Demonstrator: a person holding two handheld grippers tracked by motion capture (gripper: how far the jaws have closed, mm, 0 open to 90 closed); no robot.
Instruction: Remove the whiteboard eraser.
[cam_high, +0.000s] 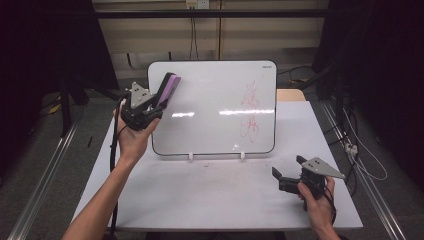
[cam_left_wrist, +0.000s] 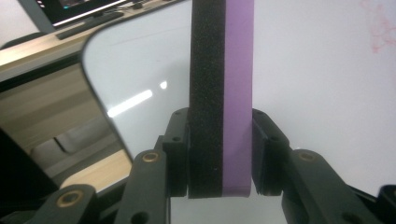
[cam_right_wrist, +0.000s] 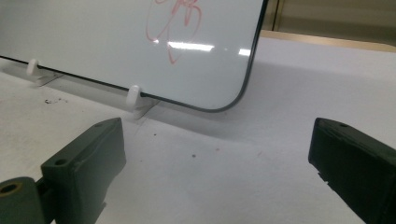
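While our left gripper (cam_high: 161, 98) clamps the purple-backed eraser (cam_high: 168, 89) against the whiteboard (cam_high: 210, 100) near its upper left corner, our right gripper (cam_high: 278, 176) gapes empty below the board's lower right corner.

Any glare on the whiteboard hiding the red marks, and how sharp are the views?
High view: a glare band crosses the whiteboard mid-height, brushing the red scribble, which stays readable; the surroundings are dark. Left gripper view: the eraser is sharp, the background soft, with glare streaks left of it. Right gripper view: glare beside the scribble's lower end, near jaws blurred.
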